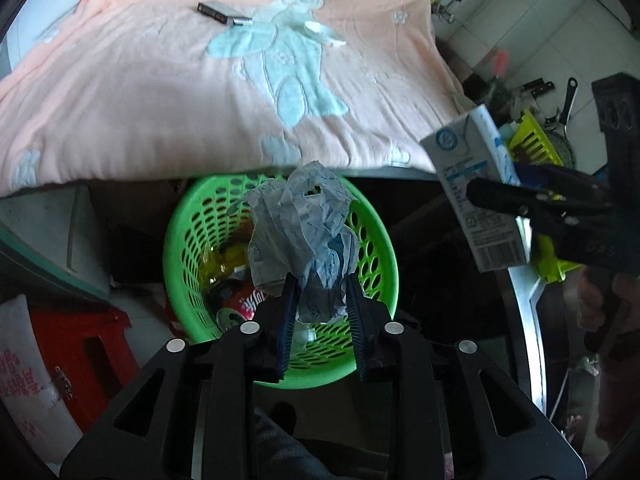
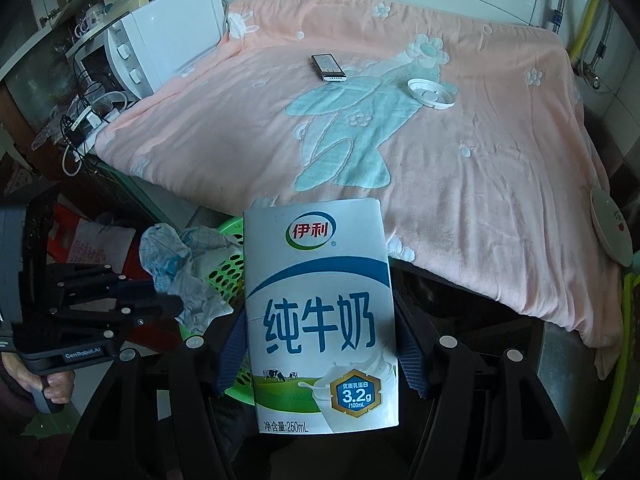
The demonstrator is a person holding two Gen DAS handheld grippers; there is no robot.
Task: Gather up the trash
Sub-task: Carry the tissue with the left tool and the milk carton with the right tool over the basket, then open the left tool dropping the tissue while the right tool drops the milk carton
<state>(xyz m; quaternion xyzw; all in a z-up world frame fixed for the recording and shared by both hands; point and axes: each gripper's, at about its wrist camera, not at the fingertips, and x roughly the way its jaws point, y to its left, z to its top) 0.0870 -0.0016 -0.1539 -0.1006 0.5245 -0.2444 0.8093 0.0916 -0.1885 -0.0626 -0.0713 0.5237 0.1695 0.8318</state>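
Observation:
My left gripper [image 1: 320,292] hangs over a green plastic basket [image 1: 384,248] and is shut on a crumpled grey-white paper [image 1: 296,224] that sticks out past its fingertips. Inside the basket lie a red can [image 1: 248,304] and a yellow wrapper [image 1: 228,260]. My right gripper [image 2: 320,340] is shut on a white and blue milk carton [image 2: 320,300], held upright just right of the basket [image 2: 228,272]. The right wrist view shows the left gripper [image 2: 168,300] with the paper [image 2: 188,264] at its tip. From the left wrist view, the carton [image 1: 464,152] is at the upper right.
A pink blanket [image 2: 480,160] covers the surface behind the basket. On it lie a small black box [image 2: 329,67] and a white ring lid [image 2: 431,94]. A white microwave [image 2: 160,48] stands at the far left, a red stool [image 1: 92,344] beside the basket, and a plate [image 2: 610,226] at the right edge.

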